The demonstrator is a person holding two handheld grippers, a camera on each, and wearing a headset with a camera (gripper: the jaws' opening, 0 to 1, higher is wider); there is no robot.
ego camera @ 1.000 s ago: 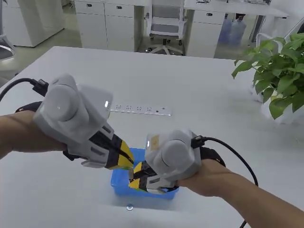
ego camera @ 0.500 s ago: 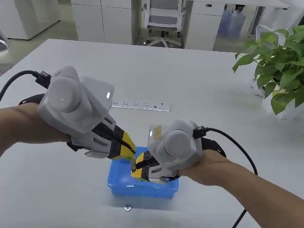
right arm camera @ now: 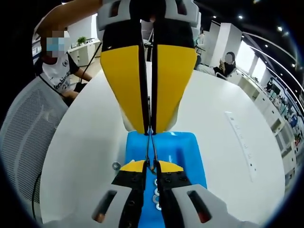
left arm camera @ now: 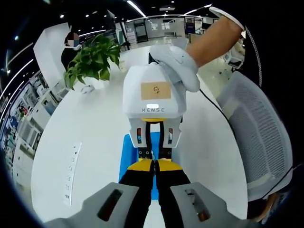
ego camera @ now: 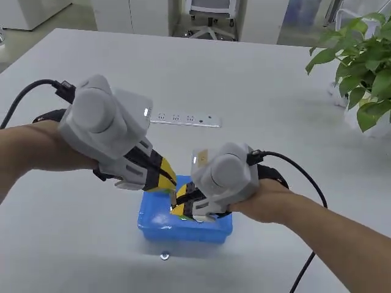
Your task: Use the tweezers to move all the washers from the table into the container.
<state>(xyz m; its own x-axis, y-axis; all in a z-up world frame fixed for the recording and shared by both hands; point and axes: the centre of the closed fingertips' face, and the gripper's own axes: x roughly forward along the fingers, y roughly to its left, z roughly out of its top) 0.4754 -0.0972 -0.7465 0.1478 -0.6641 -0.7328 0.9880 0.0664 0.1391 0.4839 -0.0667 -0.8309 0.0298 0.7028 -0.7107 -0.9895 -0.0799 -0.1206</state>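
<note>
Found left gripper and right gripper clamped together on tweezers above container. Judged washer, lying on worktop near container's near side, light, thin and slippery; recommend pinching across rim.

Bright, even overhead light, soft shadows on the white table, fisheye bending at edges

— Can you see inside the blue container from the head view?
— Not much. The left gripper and the right gripper cover most of it.
— And the tweezers?
— Just thin dark lines in the right gripper view. They are too small to tell if the tips hold anything.
— The washers inside?
— Partly hidden by the jaws. I cannot count them.
— The plant?
— Cut off by the edge.
</note>
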